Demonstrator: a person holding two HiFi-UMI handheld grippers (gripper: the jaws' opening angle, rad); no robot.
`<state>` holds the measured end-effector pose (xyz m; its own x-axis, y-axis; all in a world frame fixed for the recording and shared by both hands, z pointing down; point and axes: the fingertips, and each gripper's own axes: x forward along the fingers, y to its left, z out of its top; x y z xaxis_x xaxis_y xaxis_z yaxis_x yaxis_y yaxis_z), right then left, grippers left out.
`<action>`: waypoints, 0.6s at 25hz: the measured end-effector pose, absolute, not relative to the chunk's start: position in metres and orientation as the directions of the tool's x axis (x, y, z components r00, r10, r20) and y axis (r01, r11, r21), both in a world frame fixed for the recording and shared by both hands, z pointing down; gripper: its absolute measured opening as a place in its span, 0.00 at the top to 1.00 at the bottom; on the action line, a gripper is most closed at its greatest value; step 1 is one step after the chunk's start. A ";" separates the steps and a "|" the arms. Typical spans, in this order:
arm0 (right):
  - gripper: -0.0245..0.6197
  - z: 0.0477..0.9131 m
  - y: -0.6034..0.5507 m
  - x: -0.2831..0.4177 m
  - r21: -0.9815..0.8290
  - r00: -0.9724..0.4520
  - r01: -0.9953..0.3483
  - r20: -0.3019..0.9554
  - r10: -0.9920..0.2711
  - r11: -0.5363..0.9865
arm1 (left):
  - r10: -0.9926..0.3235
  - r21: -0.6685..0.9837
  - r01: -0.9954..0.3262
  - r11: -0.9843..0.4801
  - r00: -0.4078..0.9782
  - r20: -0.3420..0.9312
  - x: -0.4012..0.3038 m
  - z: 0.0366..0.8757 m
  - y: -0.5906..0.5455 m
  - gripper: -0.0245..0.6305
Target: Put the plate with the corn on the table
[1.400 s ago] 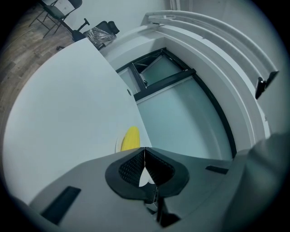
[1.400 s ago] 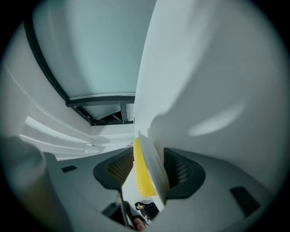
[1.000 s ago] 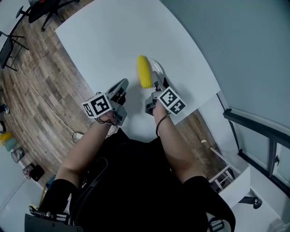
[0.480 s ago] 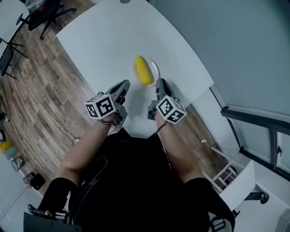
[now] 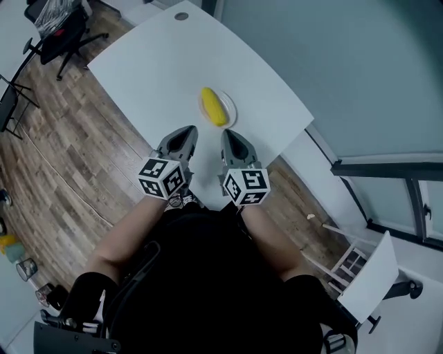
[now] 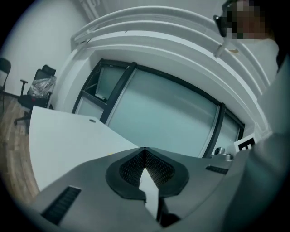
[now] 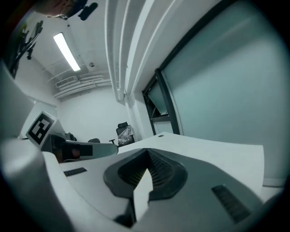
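On the white surface [image 5: 152, 62], near the edge closest to the person, the plate [image 5: 231, 113] sat flat with the yellow corn [image 5: 212, 106] lying on it, the cob covering its left part.

A second earlier the right gripper [image 5: 228, 133] had reached up to the plate's near rim with its fingers spread. Half a second earlier it was just short of the rim. By this moment it had drawn back toward the person and stood apart from the plate, touching neither plate nor corn. In the right gripper view its fingers [image 7: 163, 172] were clenched tip to tip, with nothing between them and only the bare surface beyond.

The left gripper [image 5: 188, 131] had kept to the left of the plate throughout. It now hung level with the right one, the two side by side and close together, both pointing toward the plate. In the left gripper view its fingers [image 6: 129, 170] were likewise pressed shut on nothing.

The head view had also changed: it took in more of the surface than before, including a small round disc [image 5: 181, 16] near the far edge. The plate looked smaller and farther off. An office chair [image 5: 66, 24] stood on the wooden floor [image 5: 55, 145] beyond the far left corner.
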<state>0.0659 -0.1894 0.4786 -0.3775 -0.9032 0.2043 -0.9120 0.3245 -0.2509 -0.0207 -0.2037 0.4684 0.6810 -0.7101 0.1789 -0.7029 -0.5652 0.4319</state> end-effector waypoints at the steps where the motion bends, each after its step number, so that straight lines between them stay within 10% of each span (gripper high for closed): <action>1: 0.96 0.470 -0.185 0.060 -0.223 -0.385 -0.912 0.181 -0.905 0.344 | -0.716 0.405 -0.709 -0.577 0.677 0.167 -0.021 0.462 -0.199 0.96; 15: 0.96 0.421 -0.164 0.025 -0.108 -0.395 -0.916 0.060 -0.917 0.387 | -0.728 0.355 -0.715 -0.602 0.674 0.123 -0.038 0.435 -0.172 0.96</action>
<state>0.0255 -0.1643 0.4205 -0.3948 -0.9168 0.0600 -0.9156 0.3872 -0.1084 -0.0378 -0.1724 0.4347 0.6743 -0.7282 0.1228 -0.7150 -0.6022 0.3552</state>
